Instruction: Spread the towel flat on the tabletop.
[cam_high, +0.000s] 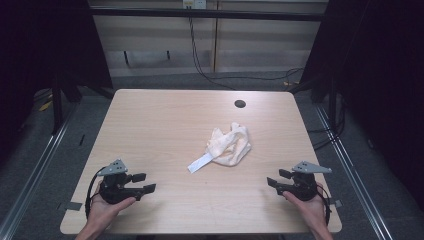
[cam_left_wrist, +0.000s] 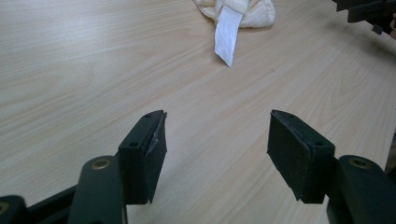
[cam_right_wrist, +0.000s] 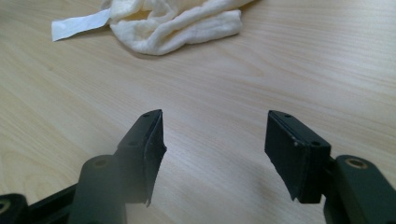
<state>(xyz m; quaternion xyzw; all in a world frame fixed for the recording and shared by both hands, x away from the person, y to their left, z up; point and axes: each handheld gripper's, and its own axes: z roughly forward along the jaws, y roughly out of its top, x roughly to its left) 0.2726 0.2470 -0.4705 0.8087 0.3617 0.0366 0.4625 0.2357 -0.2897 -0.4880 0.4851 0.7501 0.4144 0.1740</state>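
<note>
cloth (cam_high: 230, 144): cream, white tag | table (cam_high: 160, 130): light woodgrain | tools: black

I see my black two-jaw left gripper (cam_high: 145, 183) and matching right gripper (cam_high: 273, 178), each topped by a grey three-cornered plate, with flat screwed pads (cam_left_wrist: 299, 151), brass pivots, black cables trailing.

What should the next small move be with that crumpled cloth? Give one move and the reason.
Probably bring the right gripper forward toward the crumpled cream cloth. Both it and the left gripper rest open and empty near the table's front edge, apart from the cloth, whose white tag lies flat toward them.
</note>
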